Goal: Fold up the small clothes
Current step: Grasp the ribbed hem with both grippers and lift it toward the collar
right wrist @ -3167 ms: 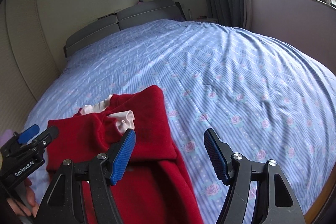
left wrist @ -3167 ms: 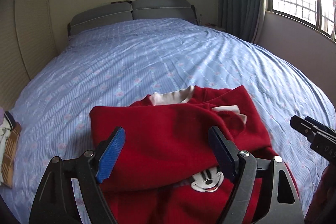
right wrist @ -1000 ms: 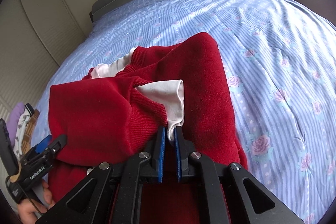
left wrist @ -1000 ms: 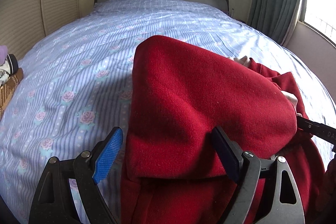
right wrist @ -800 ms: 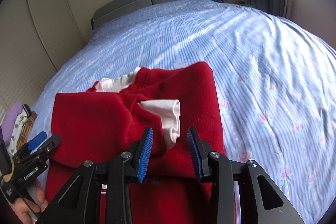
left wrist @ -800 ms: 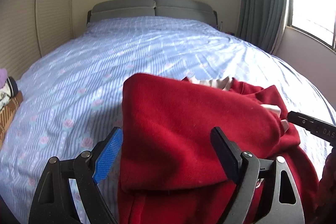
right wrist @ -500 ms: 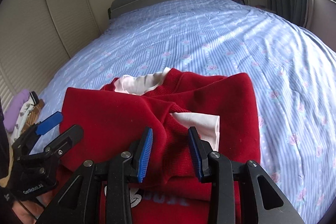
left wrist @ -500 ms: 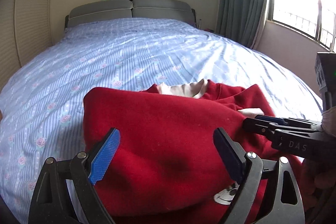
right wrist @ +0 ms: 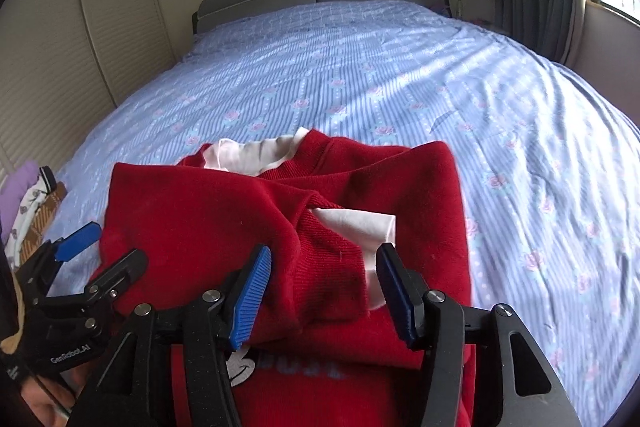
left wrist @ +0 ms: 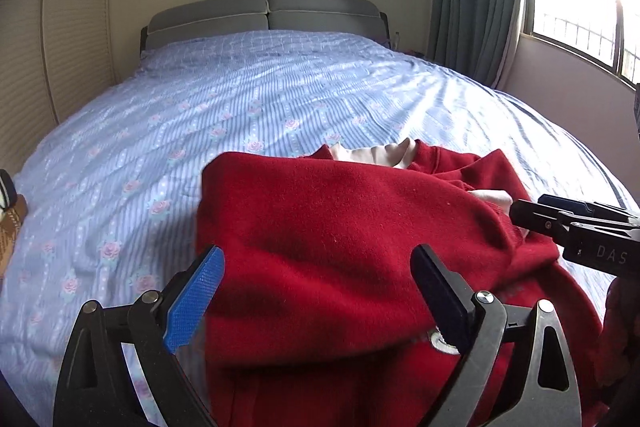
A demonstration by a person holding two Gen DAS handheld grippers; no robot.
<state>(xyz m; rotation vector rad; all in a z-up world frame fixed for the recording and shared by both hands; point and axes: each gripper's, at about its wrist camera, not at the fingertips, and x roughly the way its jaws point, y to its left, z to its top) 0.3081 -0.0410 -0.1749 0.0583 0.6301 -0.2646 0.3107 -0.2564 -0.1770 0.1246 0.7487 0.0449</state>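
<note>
Floral bedsheet [right wrist: 360, 75], frame centre: red sweatshirt [right wrist: 224, 219], sleeves folded. Left gripper [left wrist: 316, 291] and right gripper [right wrist: 324, 291] gape, holding nothing; grasp the hem evenly.

The left gripper [left wrist: 316, 291] is spread wide, its fingers level and pointing forward; the right gripper [right wrist: 324, 291] is parted less widely, close beside it, with a bare hand [right wrist: 44, 399] gripping the left handle

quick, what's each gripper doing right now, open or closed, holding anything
Left gripper: open, holding nothing, poised above the red sweatshirt.
Right gripper: open, straddling the sleeve cuff without gripping it.
</note>
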